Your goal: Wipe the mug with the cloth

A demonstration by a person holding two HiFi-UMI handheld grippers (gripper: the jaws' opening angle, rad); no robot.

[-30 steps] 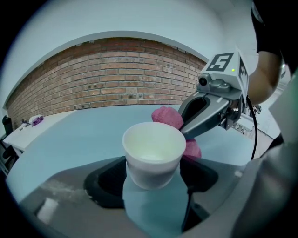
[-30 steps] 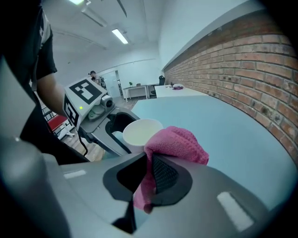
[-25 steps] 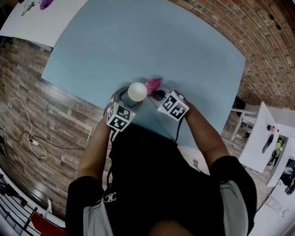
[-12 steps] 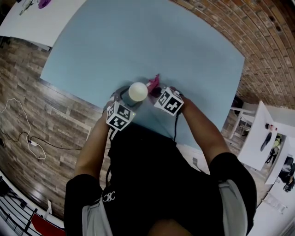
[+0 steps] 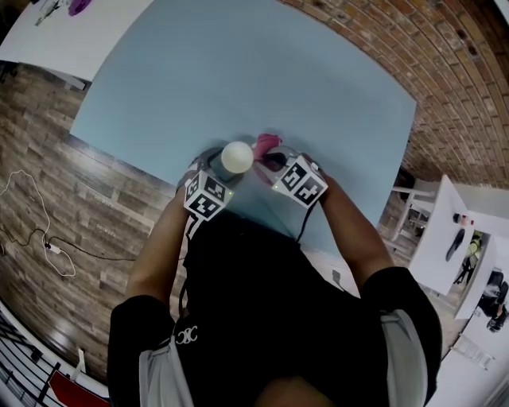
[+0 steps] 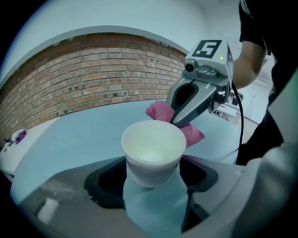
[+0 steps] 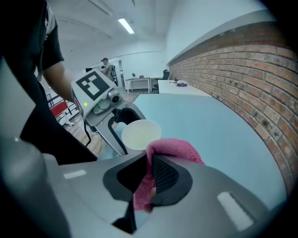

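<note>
A white mug (image 5: pixel 237 157) is held upright above the near edge of the light blue table (image 5: pixel 262 71). My left gripper (image 6: pixel 151 179) is shut on the mug (image 6: pixel 152 153) and grips its lower body. A pink cloth (image 5: pixel 266 144) is pinched in my right gripper (image 5: pixel 273 163), just right of the mug. In the left gripper view the cloth (image 6: pixel 193 134) bunches behind the mug's rim, touching or nearly touching it. In the right gripper view the cloth (image 7: pixel 170 149) hangs over the shut jaws, with the mug (image 7: pixel 140 134) just beyond.
A red brick wall (image 5: pixel 413 48) runs along the table's far right side. Wood-look flooring (image 5: pixel 56 183) lies to the left with a cable on it. A white table (image 5: pixel 56 24) with small objects stands at the far left corner.
My right gripper with the pink cloth shifted in toward the mug half a second ago and has drawn back a little to the right. The mug and left gripper stay almost still.
</note>
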